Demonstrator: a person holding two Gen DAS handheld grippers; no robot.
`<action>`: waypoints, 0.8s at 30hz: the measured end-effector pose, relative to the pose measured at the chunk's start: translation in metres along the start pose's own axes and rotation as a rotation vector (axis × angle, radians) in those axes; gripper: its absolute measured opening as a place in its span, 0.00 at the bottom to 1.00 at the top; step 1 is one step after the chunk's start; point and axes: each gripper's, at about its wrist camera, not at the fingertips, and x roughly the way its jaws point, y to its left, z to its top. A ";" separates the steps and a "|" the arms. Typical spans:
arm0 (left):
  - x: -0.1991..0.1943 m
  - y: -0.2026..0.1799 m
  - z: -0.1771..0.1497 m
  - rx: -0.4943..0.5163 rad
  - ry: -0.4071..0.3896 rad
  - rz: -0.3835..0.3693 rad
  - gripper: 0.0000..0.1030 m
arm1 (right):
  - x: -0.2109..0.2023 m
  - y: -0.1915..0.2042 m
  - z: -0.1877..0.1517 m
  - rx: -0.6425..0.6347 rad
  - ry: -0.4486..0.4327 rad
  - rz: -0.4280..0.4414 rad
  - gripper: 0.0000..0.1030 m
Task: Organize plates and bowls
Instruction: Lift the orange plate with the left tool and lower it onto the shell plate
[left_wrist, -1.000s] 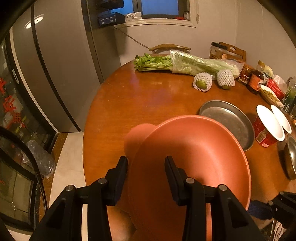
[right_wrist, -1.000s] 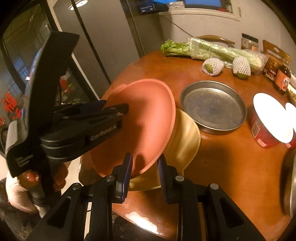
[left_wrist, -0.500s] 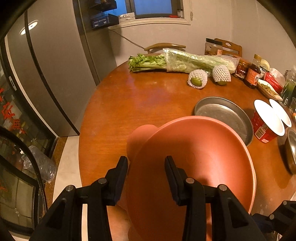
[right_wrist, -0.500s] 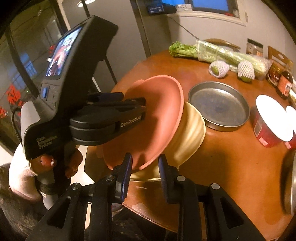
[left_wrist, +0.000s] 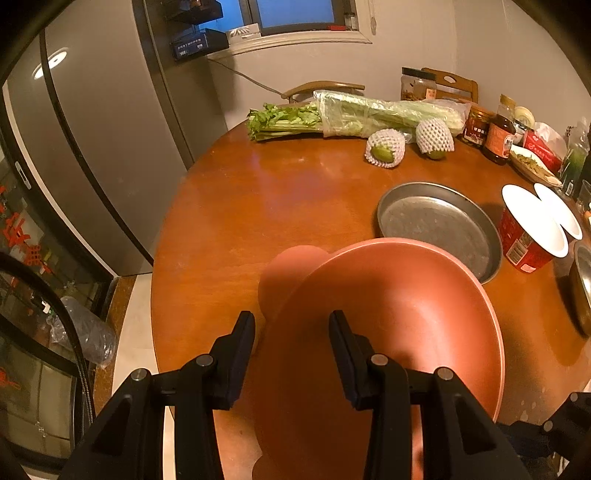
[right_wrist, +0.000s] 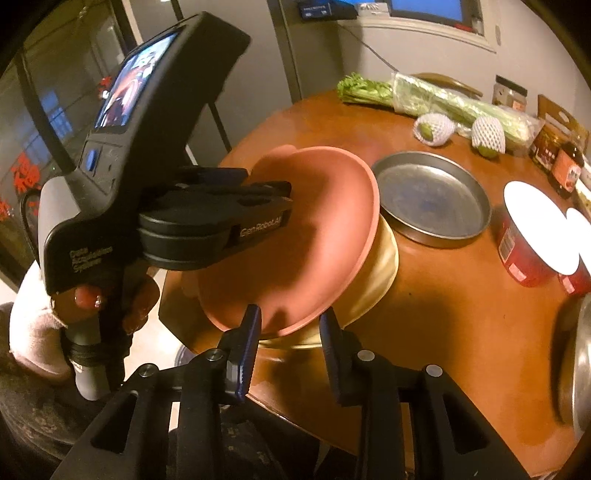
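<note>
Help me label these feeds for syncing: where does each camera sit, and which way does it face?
Left wrist: on the left claw, looking forward and down over the pink plate it grips, across the round table; its own fingers show.
Right wrist: on the right claw, whose jaws have just been opening with the plate rim between them; faces the table's near edge; shows the left claw and the hand holding it.
Shared: plate, metal pan, left claw.

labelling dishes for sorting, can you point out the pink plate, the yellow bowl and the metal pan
pink plate (left_wrist: 399, 314): left wrist view, middle of its inner face
yellow bowl (right_wrist: 380, 269): right wrist view, its outer side wall under the plate
metal pan (right_wrist: 432, 199): right wrist view, its flat bottom
</note>
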 end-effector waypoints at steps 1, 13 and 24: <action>0.001 -0.001 0.000 0.001 0.003 -0.003 0.41 | 0.000 -0.001 0.000 0.002 0.003 -0.004 0.33; -0.001 -0.002 -0.004 -0.007 0.016 -0.016 0.41 | -0.017 -0.004 -0.005 -0.004 -0.030 -0.033 0.35; -0.002 -0.010 -0.005 -0.002 0.023 -0.017 0.41 | -0.014 -0.005 -0.006 -0.007 -0.026 -0.019 0.36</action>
